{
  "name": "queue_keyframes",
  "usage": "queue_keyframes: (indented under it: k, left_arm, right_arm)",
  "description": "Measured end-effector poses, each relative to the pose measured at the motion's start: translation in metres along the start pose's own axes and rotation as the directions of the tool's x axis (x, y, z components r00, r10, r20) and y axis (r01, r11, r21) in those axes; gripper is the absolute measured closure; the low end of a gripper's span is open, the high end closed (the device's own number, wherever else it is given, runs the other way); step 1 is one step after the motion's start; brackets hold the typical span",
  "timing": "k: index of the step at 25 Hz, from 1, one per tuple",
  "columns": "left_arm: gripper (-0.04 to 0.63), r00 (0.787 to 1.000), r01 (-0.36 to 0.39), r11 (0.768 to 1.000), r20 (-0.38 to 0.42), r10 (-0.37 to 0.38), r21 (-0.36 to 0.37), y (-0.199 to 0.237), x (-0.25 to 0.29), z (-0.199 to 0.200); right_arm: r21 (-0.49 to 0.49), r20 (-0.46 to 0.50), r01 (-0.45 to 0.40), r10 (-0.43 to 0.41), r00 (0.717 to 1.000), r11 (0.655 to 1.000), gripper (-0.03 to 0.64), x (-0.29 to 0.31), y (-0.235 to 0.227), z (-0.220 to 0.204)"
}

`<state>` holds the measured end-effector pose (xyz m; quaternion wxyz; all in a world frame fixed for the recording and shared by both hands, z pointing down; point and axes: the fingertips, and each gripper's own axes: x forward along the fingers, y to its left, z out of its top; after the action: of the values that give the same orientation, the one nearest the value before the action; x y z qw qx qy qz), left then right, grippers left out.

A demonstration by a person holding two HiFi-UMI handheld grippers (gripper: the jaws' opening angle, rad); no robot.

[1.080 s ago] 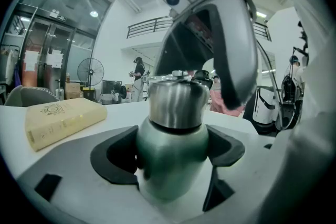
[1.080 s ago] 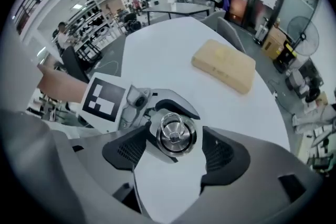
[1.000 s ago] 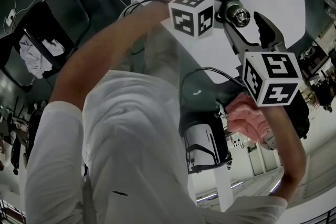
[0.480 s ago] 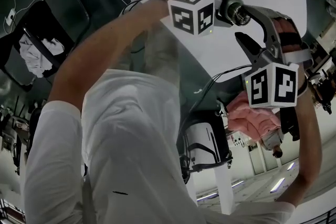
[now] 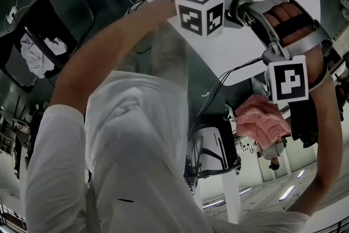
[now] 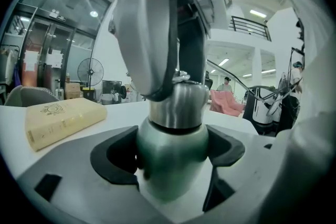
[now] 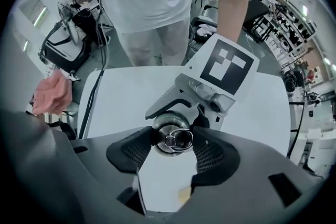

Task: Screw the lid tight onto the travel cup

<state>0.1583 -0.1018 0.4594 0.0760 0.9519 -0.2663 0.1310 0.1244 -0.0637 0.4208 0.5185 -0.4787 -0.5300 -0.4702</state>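
Step in hand: tightening. You are taking a hold on the lid [image 7: 170, 136] from above, ready for a turn.
Cup [image 6: 170, 165]: it stands upright on the white worktop [image 7: 131, 92], between the two claws.
Left claw [image 6: 173, 155]: clamped on the cup's greenish body, a pad against each side, bracing it.
Right claw [image 7: 173, 153]: it points down over the cup. Its jaws have just been closing with the lid between them. The pads now look to be against the lid's sides, with the small metal loop on top showing in the gap.
Lid seating: it sits level on the cup's neck. You cannot tell from here whether the thread is fully home.
Next move: make the right grip firm, then roll your wrist to tighten while your left hand keeps the cup from turning with it.
Watch for: the pads slipping on smooth steel, or the cup twisting in the left claw.
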Motion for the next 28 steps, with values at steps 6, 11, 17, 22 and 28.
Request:
queue_keyframes:
  k: [6, 11, 17, 22, 28]
  left_arm:
    - [0.224, 1.0, -0.002, 1.0, -0.004, 0.002, -0.005, -0.001, -0.001, -0.003]
    - [0.224, 1.0, -0.003, 1.0, -0.002, 0.003, -0.004, -0.002, -0.001, -0.003]
    - [0.224, 1.0, -0.007, 1.0, -0.004, 0.007, -0.003, -0.003, -0.001, -0.003]
    - [0.224, 1.0, -0.008, 1.0, -0.007, 0.008, -0.001, -0.003, -0.001, -0.001]
    - [0.224, 1.0, -0.008, 1.0, -0.005, 0.008, -0.004, -0.003, -0.001, -0.003]
  right_arm:
    - [0.386, 0.065, 0.014, -0.042, 0.997, 0.922, 0.376, 0.001, -0.01, 0.001]
    - [0.68, 0.063, 0.026, -0.094, 0.994, 0.733, 0.376, 0.0, -0.015, -0.003]
    - [0.943, -0.038, 0.088, -0.157, 0.987, 0.321, 0.376, 0.0, -0.018, -0.011]
    - [0.992, -0.074, 0.092, -0.193, 0.978, 0.083, 0.376, -0.003, -0.017, -0.016]
    - [0.979, -0.058, 0.098, -0.214, 0.975, 0.178, 0.341, -0.005, -0.018, -0.012]
